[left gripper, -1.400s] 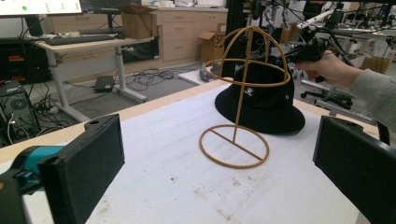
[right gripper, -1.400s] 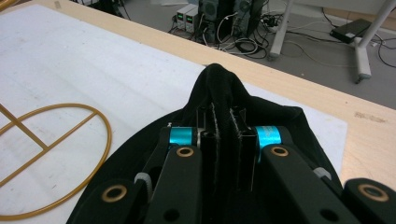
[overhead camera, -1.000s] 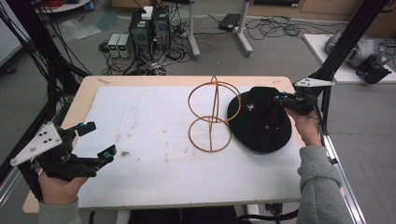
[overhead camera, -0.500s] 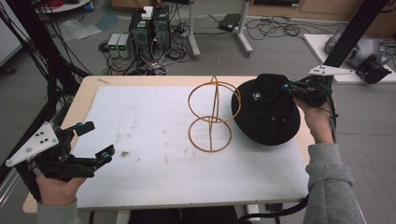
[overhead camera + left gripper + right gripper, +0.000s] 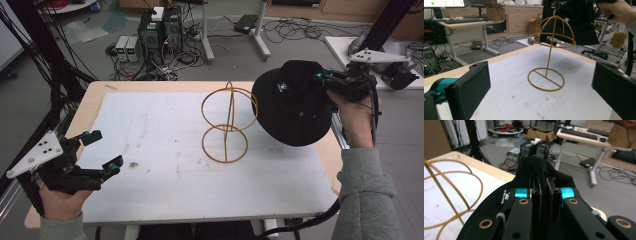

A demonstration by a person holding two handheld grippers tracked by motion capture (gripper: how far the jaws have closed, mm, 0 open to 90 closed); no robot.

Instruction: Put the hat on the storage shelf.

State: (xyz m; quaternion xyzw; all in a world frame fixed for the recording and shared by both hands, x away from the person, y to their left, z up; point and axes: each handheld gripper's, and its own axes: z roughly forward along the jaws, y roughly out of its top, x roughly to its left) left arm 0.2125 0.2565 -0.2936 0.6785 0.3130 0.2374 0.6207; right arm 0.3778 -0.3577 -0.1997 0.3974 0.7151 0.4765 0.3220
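Clamping black hat (image 5: 292, 102) aloft, right gripper (image 5: 325, 82) raised; left gripper (image 5: 102, 152) apart, low.

There is one bench (image 5: 150, 200). On it stands one wire hat stand (image 5: 227, 125). There is one black hat (image 5: 295, 107), just right of the stand, and two grippers: one (image 5: 102, 150) far left of the stand, one (image 5: 324, 80) right of it.

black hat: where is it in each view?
High view: hat upper right, lifted off the table, right of the wire stand.
Left gripper view: hat top, behind the stand's dome.
Right gripper view: hat centre, pinched in the right hand-held gripper.
Shared landmark: the wire stand.
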